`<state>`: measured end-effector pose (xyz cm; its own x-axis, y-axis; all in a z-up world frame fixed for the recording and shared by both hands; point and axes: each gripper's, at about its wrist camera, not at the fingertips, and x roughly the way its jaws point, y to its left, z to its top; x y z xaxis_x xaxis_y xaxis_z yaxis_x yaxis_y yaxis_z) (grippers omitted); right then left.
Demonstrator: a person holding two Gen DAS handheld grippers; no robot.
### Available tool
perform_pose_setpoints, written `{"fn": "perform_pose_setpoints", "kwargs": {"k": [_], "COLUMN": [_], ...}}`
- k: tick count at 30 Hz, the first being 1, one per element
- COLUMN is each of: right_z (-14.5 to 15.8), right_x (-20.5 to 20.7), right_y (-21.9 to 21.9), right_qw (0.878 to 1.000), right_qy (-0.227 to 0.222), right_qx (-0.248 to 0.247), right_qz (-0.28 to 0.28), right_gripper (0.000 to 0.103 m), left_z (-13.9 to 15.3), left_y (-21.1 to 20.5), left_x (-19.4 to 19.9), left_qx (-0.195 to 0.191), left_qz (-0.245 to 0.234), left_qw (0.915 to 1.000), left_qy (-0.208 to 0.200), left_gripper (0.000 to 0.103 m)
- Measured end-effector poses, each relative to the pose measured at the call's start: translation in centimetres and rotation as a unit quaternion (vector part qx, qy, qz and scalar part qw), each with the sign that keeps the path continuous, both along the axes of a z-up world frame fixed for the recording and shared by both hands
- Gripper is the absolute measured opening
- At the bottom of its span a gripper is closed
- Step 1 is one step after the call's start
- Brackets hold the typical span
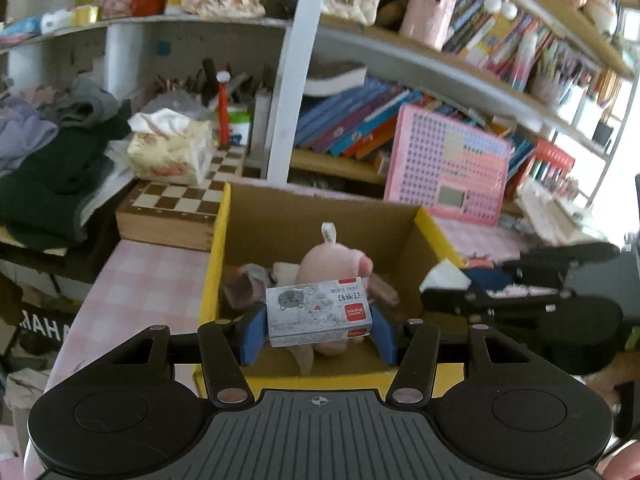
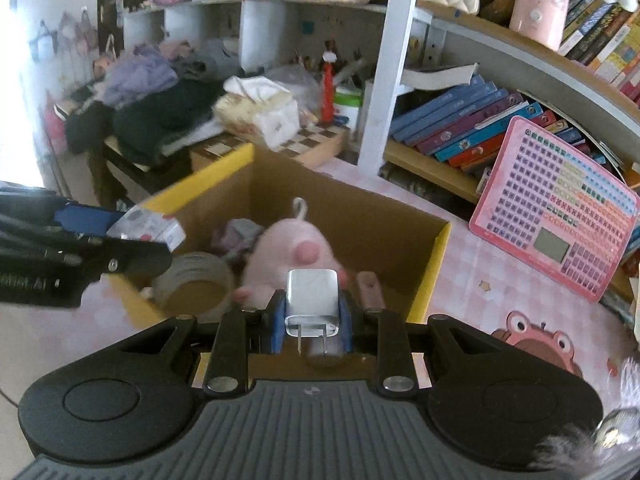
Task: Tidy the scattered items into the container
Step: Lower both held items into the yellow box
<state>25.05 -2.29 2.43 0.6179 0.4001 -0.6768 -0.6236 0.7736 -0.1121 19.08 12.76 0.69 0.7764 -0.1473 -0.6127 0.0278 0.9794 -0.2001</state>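
A brown cardboard box with yellow flaps [image 1: 320, 208] [image 2: 348, 208] stands on the pink checked table. Inside lie a pink plush pig [image 1: 332, 260] [image 2: 288, 248], a roll of tape [image 2: 192, 284] and some grey cloth [image 2: 236, 232]. My left gripper [image 1: 318, 320] is shut on a small grey staple box [image 1: 318, 312], held over the box's near side. My right gripper [image 2: 312, 316] is shut on a white charger plug [image 2: 312, 304], its prongs pointing toward the camera, above the box's near edge. In the right wrist view the left gripper [image 2: 132, 232] shows at the left with the staple box [image 2: 148, 226].
A pink keyboard toy [image 1: 448, 168] [image 2: 556, 208] leans against the bookshelf on the right. A chessboard case [image 1: 172, 208] with a tissue pack [image 1: 172, 148] and piled clothes [image 1: 48, 152] sit left of the box. A pink frog sticker [image 2: 536, 340] marks the table.
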Motion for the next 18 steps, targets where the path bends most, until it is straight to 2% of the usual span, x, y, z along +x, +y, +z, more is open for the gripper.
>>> {"fn": "perform_pose_setpoints", "kwargs": {"k": [4,8,13,18], "right_z": [-1.3,-2.7,-3.7,-4.9], "right_x": [2.6,4.5,5.5,6.9], "right_y": [1.1,2.0,3.0,3.1], "right_qw": [0.999,0.996,0.989,0.986], "right_qy": [0.004,0.03,0.05,0.057], "right_qx": [-0.034,-0.063,-0.093,-0.12], "right_qz": [0.026,0.055,0.103,0.105], "right_gripper": [0.025,0.025,0.025,0.025], "left_z": [-1.2,-2.4,-3.3,-3.5], "left_y": [-0.4,-0.9,-1.9,-2.7], "left_x": [2.3,4.5,6.1,7.1], "left_qx": [0.022,0.035,0.08,0.108], "left_qz": [0.002,-0.001,-0.004,0.0], "left_qw": [0.9997,0.9987,0.9955,0.9925], "left_qy": [0.012,0.036,0.051,0.058], "left_gripper": [0.054,0.054,0.054,0.056]}}
